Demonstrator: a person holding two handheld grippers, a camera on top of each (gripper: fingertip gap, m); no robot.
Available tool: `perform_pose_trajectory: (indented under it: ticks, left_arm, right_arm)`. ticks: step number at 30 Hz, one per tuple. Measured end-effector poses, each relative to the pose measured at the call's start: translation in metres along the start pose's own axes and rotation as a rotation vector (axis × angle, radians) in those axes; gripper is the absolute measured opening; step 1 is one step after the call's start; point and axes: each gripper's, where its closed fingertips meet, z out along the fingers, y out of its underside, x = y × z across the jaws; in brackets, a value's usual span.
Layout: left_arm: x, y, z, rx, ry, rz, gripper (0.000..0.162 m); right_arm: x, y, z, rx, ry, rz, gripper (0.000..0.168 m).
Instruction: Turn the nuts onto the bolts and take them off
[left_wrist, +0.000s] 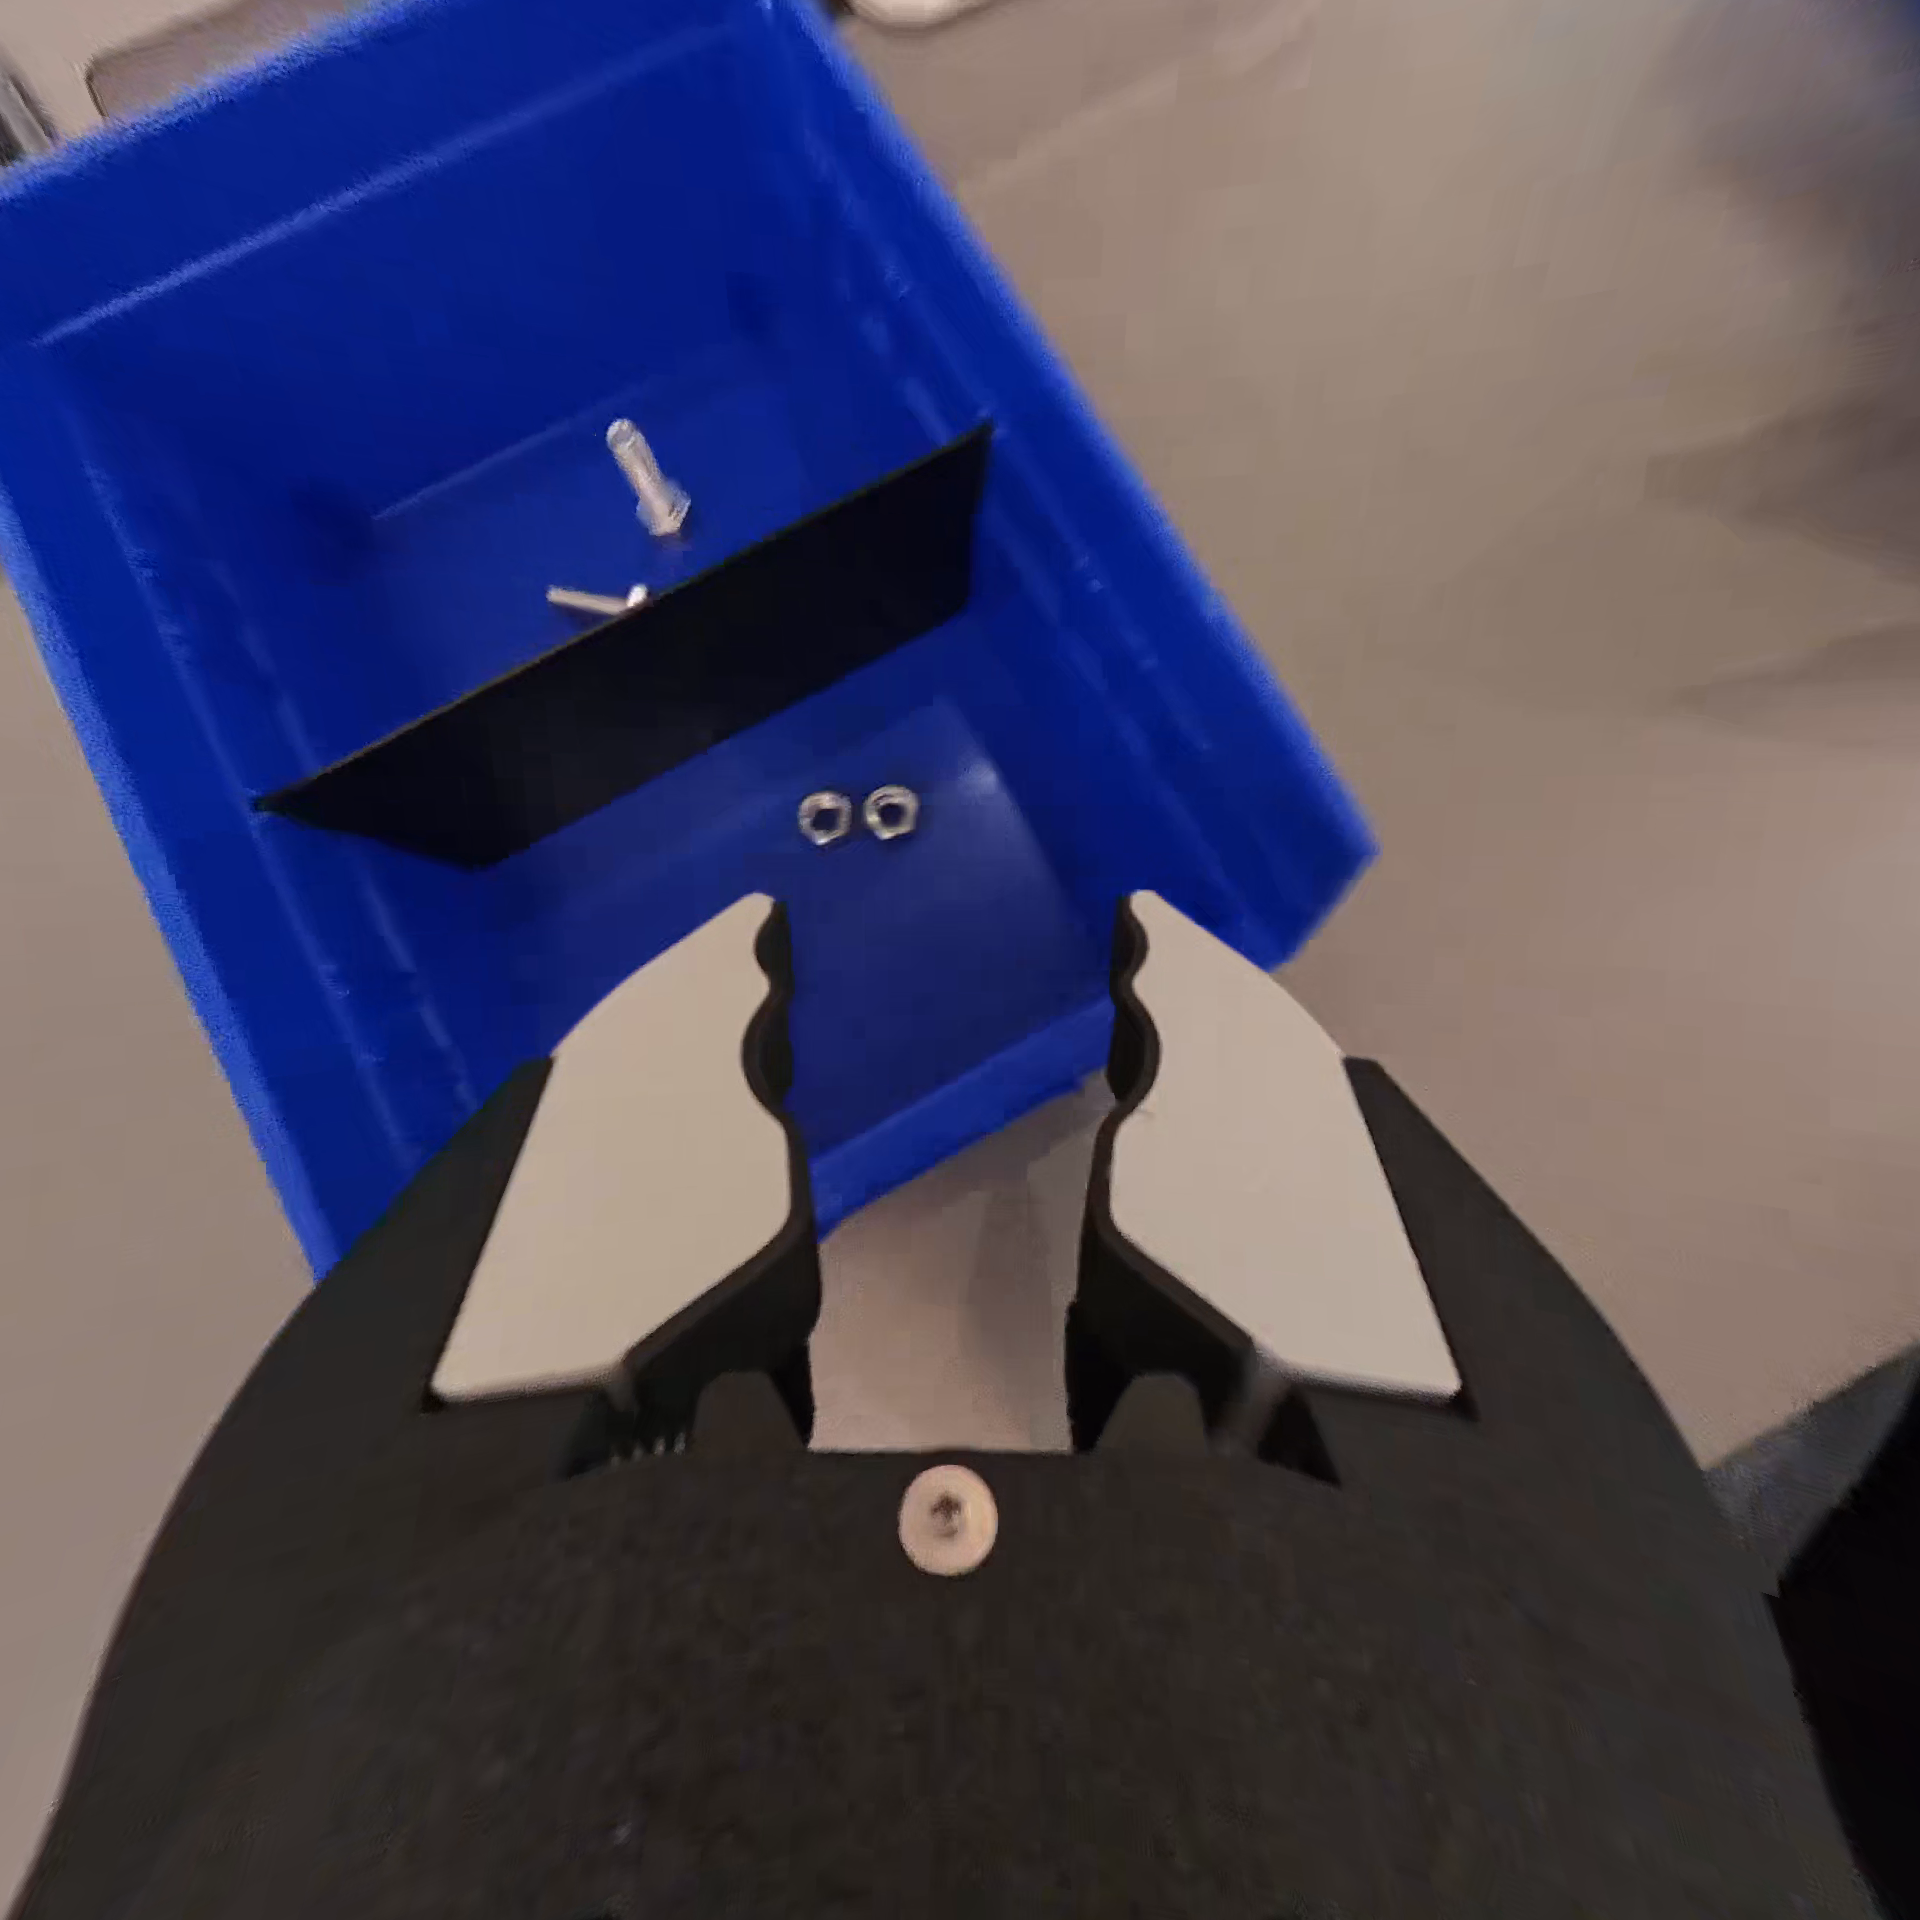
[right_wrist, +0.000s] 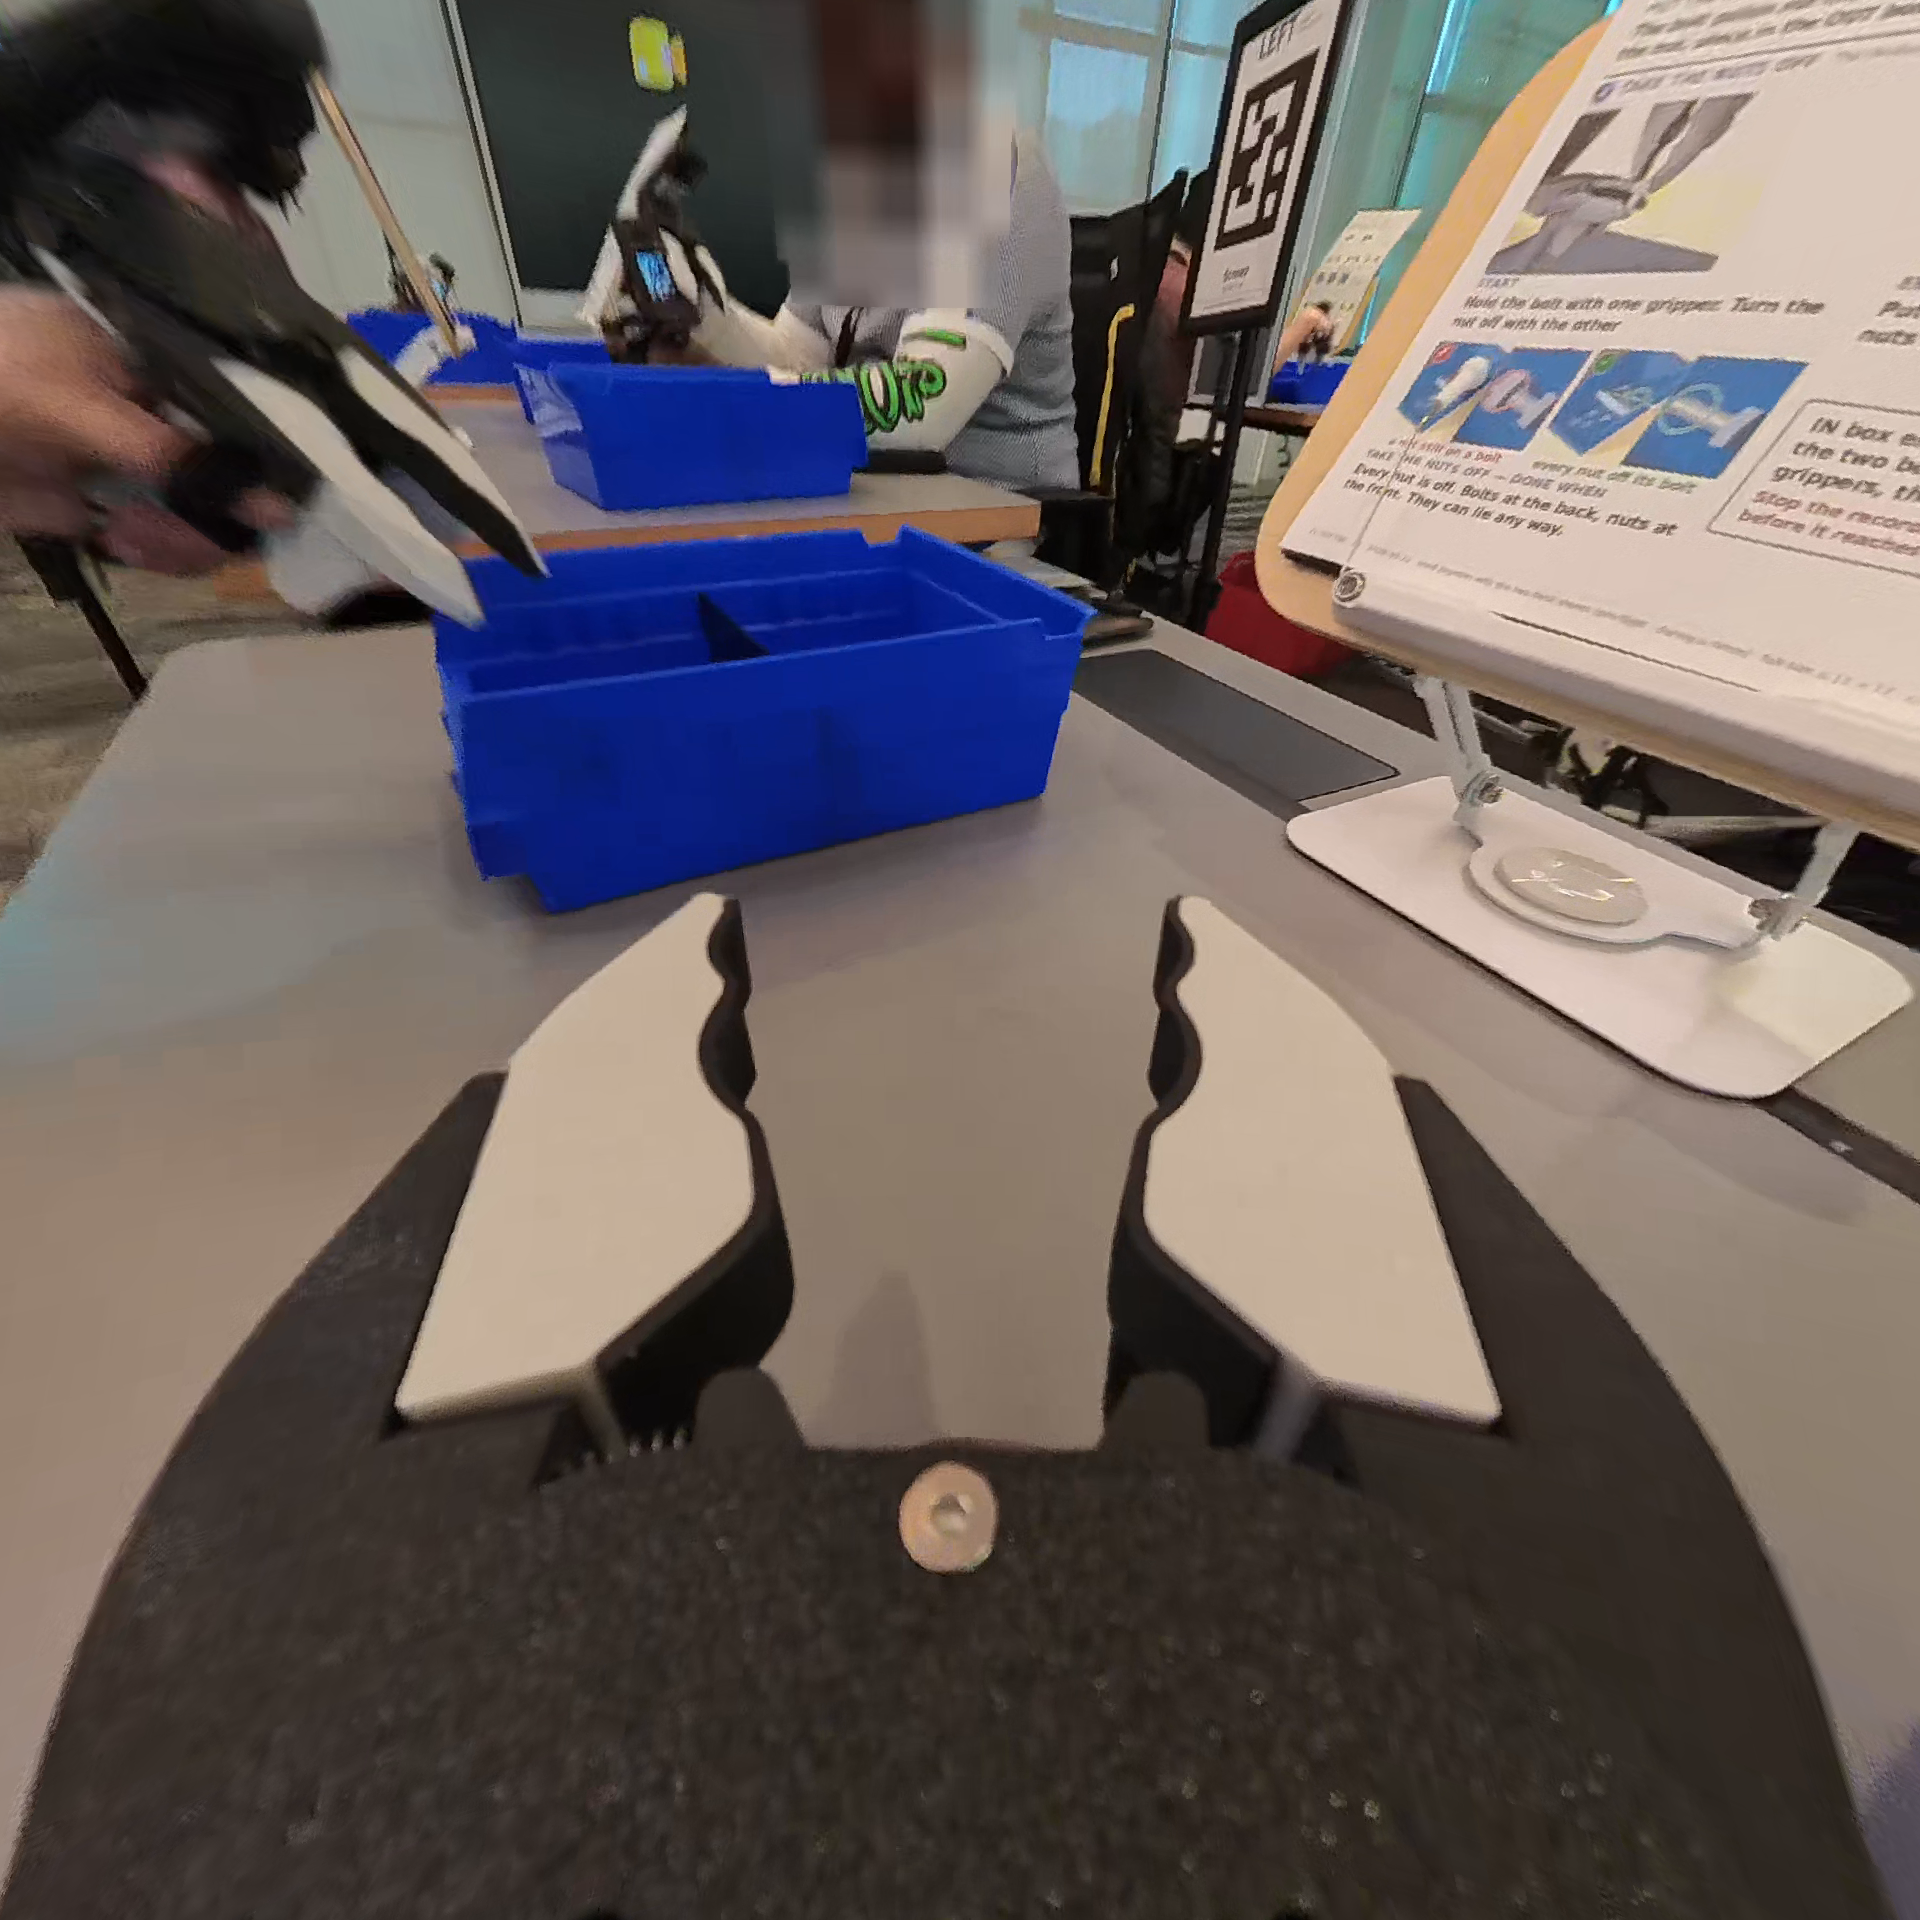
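Two nuts (left_wrist: 860, 817) lie side by side in the front compartment of the bin (left_wrist: 1226, 665), two bolts (left_wrist: 646, 478) behind the divider (left_wrist: 644, 717). The left gripper (left_wrist: 951, 914) hovers above, jaws apart and empty; the right gripper (right_wrist: 951, 914) waits over the counter (right_wrist: 260, 831), also apart. The nuts look small, hard and slippery: pinch across the flats.

My left gripper (left_wrist: 951, 904) hangs tilted downward, its jaws spread wide and holding nothing. My right gripper (right_wrist: 951, 904) sits low and nearly level, jaws parted wider, also bare. From the right wrist, my left gripper (right_wrist: 468, 582) shows up high at the left, angled down, a hand (right_wrist: 62, 426) behind it.
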Motion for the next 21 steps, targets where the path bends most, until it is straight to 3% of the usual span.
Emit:
perform_pose_trajectory:
  ticks: [8,19,21]
  left_arm:
    - [-0.052,0.03,0.073,-0.383,-0.067,0.061,0.052]
    - [-0.051,0.033,0.105,-0.398,-0.031,0.029,0.051]
    - [-0.047,0.031,0.107,-0.389,-0.012,0.021,0.041]
  right_arm:
    - [-0.007,0.013,0.001,-0.009,-0.033,0.065,0.07]
    - [-0.01,0.016,0.003,-0.014,-0.07,0.127,0.069]
    - [-0.01,0.016,0.003,-0.017,-0.068,0.121,0.069]
